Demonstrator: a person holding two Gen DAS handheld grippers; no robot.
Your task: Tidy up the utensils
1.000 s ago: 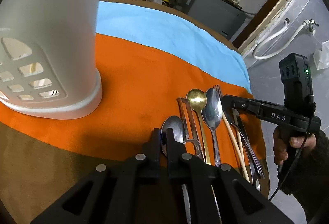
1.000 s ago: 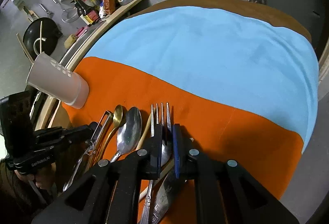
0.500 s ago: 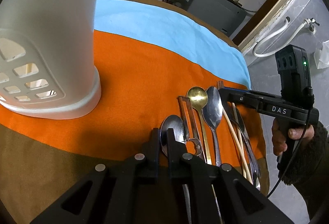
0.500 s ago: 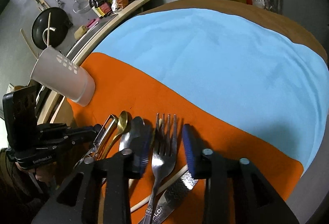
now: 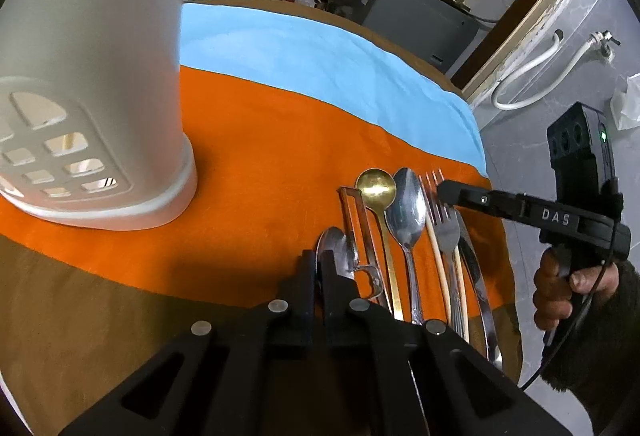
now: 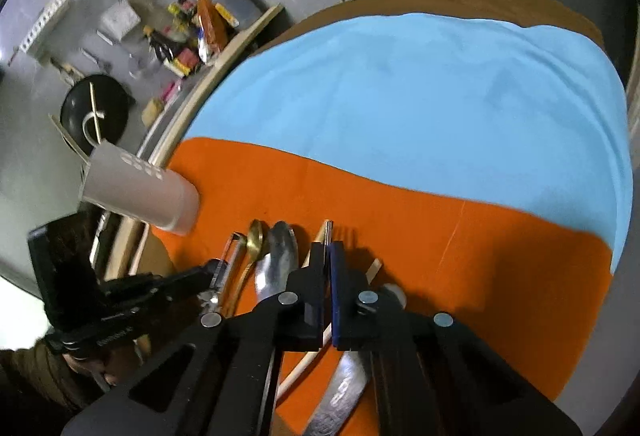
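Left wrist view: left claw (image 5: 317,268) sits lowest in frame, jaws drawn almost together at the edge of a small silver spoon (image 5: 330,240). Whether the pads actually pinch it cannot be told, as the fingers cover the contact.

Beyond it the utensils lie side by side on the orange cloth (image 5: 260,140), handles toward the camera, presumably laid out for sorting: peeler (image 5: 356,228), gold spoon (image 5: 376,186), large spoon (image 5: 406,208), chopsticks (image 5: 434,244), fork (image 5: 446,232), knife (image 5: 474,268). Handle ends are cut off by the claw body.

Right claw (image 5: 442,192), held by a hand (image 5: 556,288) at right, has just been closing and now stands shut over the fork tines. A chopstick tip lines up with its slit in the right wrist view, but the grip is unconfirmed and that view is blurred.

At upper left stands the white holder (image 5: 100,76), the likely destination, with its rim out of frame.
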